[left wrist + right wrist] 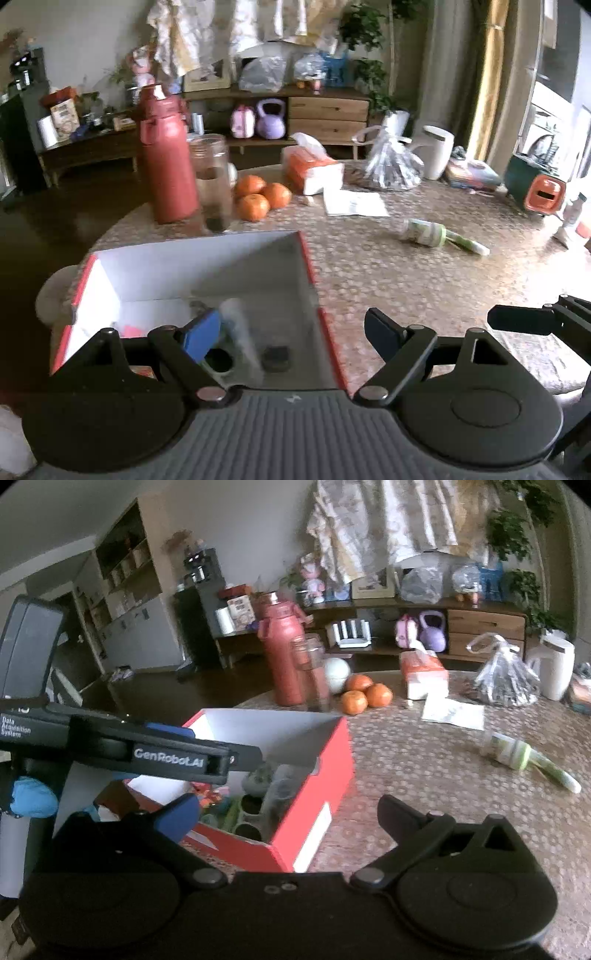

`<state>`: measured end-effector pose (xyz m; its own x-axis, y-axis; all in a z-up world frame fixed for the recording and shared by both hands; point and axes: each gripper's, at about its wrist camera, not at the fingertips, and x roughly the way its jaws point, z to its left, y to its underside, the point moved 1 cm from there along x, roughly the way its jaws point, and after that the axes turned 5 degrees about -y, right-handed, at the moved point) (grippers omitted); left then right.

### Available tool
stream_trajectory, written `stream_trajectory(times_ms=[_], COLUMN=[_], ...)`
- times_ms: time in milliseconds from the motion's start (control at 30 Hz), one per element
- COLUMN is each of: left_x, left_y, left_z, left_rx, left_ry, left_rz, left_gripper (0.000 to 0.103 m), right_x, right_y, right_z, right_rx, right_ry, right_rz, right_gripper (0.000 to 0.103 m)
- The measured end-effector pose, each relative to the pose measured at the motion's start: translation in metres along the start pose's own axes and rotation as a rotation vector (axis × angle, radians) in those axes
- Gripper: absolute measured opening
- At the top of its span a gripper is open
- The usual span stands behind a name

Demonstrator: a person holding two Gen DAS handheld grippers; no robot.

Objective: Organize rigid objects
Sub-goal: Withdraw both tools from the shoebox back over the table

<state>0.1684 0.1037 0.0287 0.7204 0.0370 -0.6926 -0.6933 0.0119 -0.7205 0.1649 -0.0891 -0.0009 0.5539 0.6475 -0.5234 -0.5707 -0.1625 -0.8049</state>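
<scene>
A red shoebox [308,258] with a white inside stands on the patterned table; several small items lie in it, among them a dark block [275,358] and a greenish cup [255,777]. My left gripper [291,332] hangs open over the box's near right corner, nothing between its blue pads. My right gripper [288,812] is open and empty above the box's [314,775] near corner. One left finger [177,758] reaches across the box in the right wrist view. A green-and-white bottle [424,232] [509,753] lies on its side to the right, a green tube [469,243] against it.
Behind the box stand a red flask [166,158] and a glass jar [212,184], then three oranges [258,197], a tissue pack [314,170], a paper sheet [354,203], a plastic bag [391,162] and a white jug [437,151]. A green and orange case [535,188] sits far right.
</scene>
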Motion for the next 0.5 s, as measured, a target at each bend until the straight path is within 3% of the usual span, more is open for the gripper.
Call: stream_trajectory(times_ms=[200,300,500], left_x=[0.011,0.018,0.035], left_y=[-0.005,-0.009,-0.019], left_z=[-0.030,-0.049,-0.090], left_rx=[0.004,0.028,0.077], left_ry=[0.070,0.087,0.116], left_rz=[0.007,0.003,-0.019], left_gripper=[0.087,0.101,0.102], right_x=[-0.018,-0.026,-0.043], right_y=[0.010,0.015,0.024], right_z=[-0.037,-0.060,-0.109], right_rx=[0.047,0.083,0.108], right_ry=[0.054,0.082,0.163], right_rz=[-0.015,-0.022,-0.026], right_gripper=[0.103,0.103,0.103])
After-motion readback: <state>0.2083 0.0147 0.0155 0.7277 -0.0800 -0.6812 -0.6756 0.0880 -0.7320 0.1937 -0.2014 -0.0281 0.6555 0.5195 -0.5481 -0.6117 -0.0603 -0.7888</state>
